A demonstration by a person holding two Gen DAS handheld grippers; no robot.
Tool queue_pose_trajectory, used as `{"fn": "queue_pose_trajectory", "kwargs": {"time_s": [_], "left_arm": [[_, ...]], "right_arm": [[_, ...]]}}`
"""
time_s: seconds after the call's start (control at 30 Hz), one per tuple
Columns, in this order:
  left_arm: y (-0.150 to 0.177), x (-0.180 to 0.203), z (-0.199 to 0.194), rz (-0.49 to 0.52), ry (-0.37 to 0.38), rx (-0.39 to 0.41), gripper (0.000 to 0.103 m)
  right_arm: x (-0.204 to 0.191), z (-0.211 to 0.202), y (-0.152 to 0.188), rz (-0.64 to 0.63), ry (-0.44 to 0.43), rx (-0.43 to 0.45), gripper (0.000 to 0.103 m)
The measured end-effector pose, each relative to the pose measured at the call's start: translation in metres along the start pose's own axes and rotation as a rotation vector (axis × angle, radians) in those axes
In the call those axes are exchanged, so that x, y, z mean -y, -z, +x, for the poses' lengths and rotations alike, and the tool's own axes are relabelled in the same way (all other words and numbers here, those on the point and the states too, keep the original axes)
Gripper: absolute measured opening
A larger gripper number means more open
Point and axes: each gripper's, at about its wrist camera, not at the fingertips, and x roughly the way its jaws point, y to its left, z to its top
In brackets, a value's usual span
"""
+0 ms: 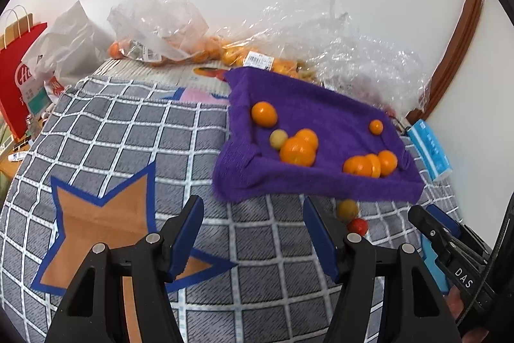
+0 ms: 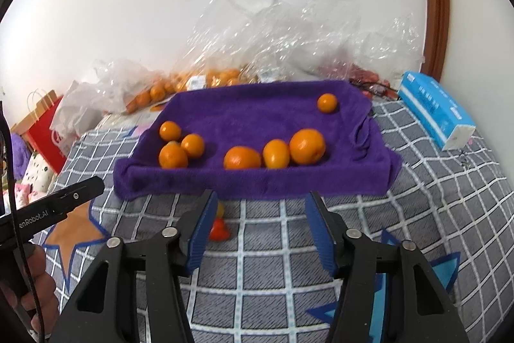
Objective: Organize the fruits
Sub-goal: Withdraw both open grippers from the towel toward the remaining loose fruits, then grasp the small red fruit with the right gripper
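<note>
A purple towel (image 1: 321,105) lies over a shallow tray on the checked blanket, and several oranges (image 1: 297,151) plus one pale yellow fruit (image 1: 278,139) rest on it. The same oranges (image 2: 306,147) sit along the towel's (image 2: 257,118) near side in the right wrist view. On the blanket just in front of the towel lie a small yellow fruit (image 1: 347,209) and a small red fruit (image 1: 357,226). In the right wrist view the red fruit (image 2: 220,232) is partly behind my finger. My left gripper (image 1: 252,214) and right gripper (image 2: 261,201) both hover open over the blanket, holding nothing.
Clear plastic bags (image 1: 160,21) with more oranges are piled against the wall behind the towel. A blue tissue pack (image 2: 437,111) lies to its right and a red paper bag (image 1: 16,79) stands far left. A hand (image 2: 32,272) holds the left gripper.
</note>
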Motion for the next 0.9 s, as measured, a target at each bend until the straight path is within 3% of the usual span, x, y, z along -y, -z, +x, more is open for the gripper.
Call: {"fn": "queue_pose_trajectory", "kwargs": {"time_s": [0.2, 0.47, 0.9], "left_arm": [[0.007, -0.014, 0.011, 0.0, -0.019, -0.041, 0.062], [0.01, -0.022, 0.028, 0.004, -0.013, -0.069, 0.062], [0.02, -0.021, 0.04, 0.052, -0.041, -0.047, 0.062]], "right_arm": [[-0.015, 0.017, 0.014, -0.045, -0.012, -0.048, 0.035], [-0.023, 0.045, 0.023, -0.043, -0.062, -0.117, 0.035], [-0.034, 0.069, 0.024, -0.085, -0.014, -0.157, 0.033]]}}
